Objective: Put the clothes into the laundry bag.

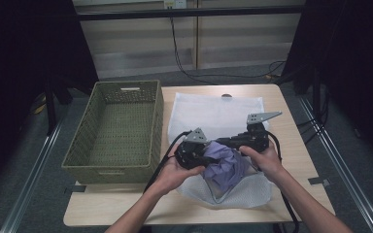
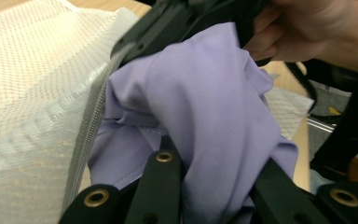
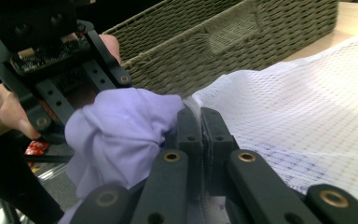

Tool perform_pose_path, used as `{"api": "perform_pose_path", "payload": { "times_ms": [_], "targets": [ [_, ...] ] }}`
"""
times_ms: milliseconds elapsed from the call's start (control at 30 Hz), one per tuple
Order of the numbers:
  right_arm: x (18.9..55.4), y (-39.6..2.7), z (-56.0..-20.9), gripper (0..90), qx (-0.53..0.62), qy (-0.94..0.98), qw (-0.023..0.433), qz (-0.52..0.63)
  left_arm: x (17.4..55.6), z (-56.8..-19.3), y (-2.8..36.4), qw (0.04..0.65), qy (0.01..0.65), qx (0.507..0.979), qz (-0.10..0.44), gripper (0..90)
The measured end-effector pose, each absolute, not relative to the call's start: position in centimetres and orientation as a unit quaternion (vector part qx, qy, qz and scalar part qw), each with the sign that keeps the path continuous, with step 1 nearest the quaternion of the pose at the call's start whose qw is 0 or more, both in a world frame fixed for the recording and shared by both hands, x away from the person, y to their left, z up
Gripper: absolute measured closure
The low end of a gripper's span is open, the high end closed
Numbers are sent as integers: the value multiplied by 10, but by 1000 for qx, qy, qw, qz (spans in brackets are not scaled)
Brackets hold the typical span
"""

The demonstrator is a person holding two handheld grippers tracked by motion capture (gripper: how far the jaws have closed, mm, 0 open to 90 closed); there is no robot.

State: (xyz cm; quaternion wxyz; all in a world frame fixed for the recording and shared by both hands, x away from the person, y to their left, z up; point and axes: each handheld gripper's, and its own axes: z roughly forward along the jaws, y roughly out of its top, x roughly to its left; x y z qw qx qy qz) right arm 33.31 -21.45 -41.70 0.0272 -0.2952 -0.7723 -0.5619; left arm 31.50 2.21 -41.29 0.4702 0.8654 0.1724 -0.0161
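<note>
Gripping hard now: the left gripper (image 1: 201, 155) has its fingers (image 2: 161, 179) clenched on the purple cloth (image 1: 227, 166), bunched between both tools at the front of the tabletop (image 1: 291, 145). Right gripper (image 1: 233, 142), fingers (image 3: 189, 135) pressed together, pinches the zipper edge of the mesh bag (image 1: 213, 114), holding it beside the cloth. Cloth sits at the bag's mouth, partly over the mesh. Bag lies flat across the middle, and the wicker basket (image 1: 97, 145) stands just left of it.
</note>
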Motion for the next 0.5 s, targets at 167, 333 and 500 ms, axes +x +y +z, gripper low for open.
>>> {"api": "perform_pose_path", "payload": {
  "times_ms": [167, 333, 500],
  "targets": [
    [334, -218, -418, 884, -299, -770, 28, -562, 325, -442, 6, 448, 185, 874, -20, 832],
    [332, -218, -420, 884, -297, -775, 29, -558, 334, -458, 6, 444, 201, 873, -13, 827],
    [329, -218, -424, 883, -299, -779, 31, -550, 338, -470, 6, 442, 210, 872, -12, 823]
  ]
}}
